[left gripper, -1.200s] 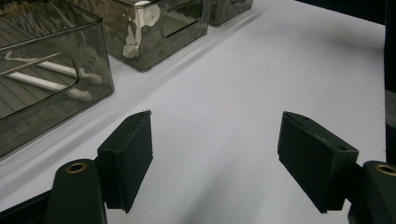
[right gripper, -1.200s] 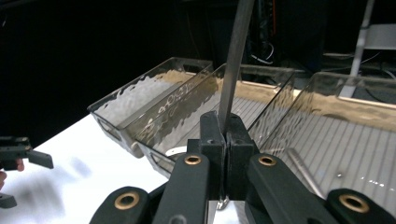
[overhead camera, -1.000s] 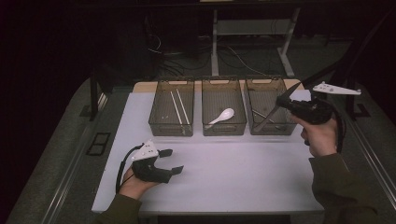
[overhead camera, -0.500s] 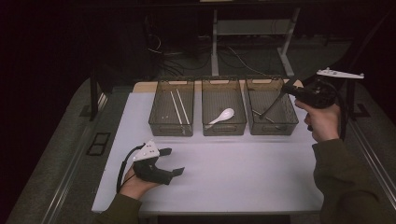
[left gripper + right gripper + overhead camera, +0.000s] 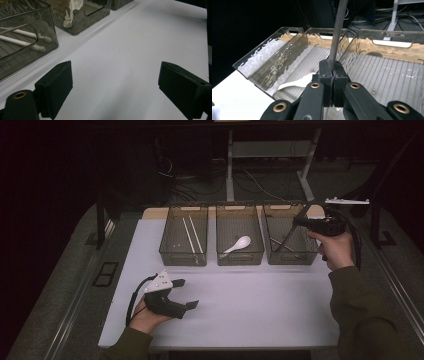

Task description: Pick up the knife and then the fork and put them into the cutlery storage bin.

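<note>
Right hand [image 5: 334,251] is raised at the far right of the table, forearm coming up from the near edge in a dark green sleeve, wrist bent so the right gripper [image 5: 304,221] points left over the right bin [image 5: 291,259]. Its jaws are clamped tight on a thin grey metal utensil handle [image 5: 336,35]; in the right gripper view the handle rises steeply from between the pads, and in the high view it slants down-left from the gripper into the right bin, lower end near a second metal piece lying on the bin floor, too small to identify. The grey three-cornered plate sits on top of that gripper, level, and the cable loops down past the wrist. Left hand [image 5: 146,316] rests on the white table top [image 5: 260,310] at the near left, knuckles down, gripper lying almost flat and pointing right. Left gripper [image 5: 115,82] has its jaws spread wide with nothing between them, just bare table, and they have just been opening. Three smoky clear bins stand in a row at the far side: left bin [image 5: 181,258] holds two white chopsticks [image 5: 192,236] side by side, middle bin [image 5: 239,258] holds a white soup spoon [image 5: 238,244], bowl to the far right. No readable labels, brands or writing anywhere.
</note>
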`<state>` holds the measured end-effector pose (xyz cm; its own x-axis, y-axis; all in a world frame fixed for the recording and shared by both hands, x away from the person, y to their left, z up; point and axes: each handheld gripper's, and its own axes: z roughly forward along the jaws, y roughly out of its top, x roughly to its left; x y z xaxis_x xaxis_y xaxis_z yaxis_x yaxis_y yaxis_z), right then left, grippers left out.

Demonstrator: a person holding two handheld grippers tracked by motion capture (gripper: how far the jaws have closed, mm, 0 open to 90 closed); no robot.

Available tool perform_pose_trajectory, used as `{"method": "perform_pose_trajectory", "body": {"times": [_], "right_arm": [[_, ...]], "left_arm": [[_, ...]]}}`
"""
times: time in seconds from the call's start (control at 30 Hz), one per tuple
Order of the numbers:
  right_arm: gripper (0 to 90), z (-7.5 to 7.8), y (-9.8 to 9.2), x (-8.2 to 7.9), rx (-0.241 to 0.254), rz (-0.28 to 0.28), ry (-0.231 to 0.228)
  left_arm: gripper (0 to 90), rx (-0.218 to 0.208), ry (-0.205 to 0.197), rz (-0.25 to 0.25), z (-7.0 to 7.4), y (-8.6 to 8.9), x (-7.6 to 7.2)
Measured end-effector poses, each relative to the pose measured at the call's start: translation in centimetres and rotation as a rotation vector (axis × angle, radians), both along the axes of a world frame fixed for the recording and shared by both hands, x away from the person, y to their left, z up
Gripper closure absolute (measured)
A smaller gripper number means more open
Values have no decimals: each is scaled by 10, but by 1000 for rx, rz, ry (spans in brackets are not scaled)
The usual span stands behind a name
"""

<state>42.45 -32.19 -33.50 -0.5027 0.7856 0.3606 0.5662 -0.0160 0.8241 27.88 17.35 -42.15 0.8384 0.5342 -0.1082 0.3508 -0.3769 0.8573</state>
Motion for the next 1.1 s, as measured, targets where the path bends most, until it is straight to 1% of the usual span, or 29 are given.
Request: {"method": "perform_pose_trajectory", "body": {"times": [0.43,0.57,0.7,0.77,0.97,1.1], "right_arm": [[883,-14,6,8,-42,15,47],[883,-16,5,10,-39,15,45],[880,-18,4,13,-24,10,48],[873,-19,3,15,-28,4,43],[837,-24,-1,22,-81,-31,24],[813,-29,-5,27,-95,-56,20]], "left_arm": [[118,4,2,0,0,0,1],[118,4,4,0,-1,0,1],[118,2,4,1,-1,-1,1],[118,5,4,1,-1,-1,1],[118,5,5,4,0,-1,1],[118,8,6,4,-1,-1,2]]}}
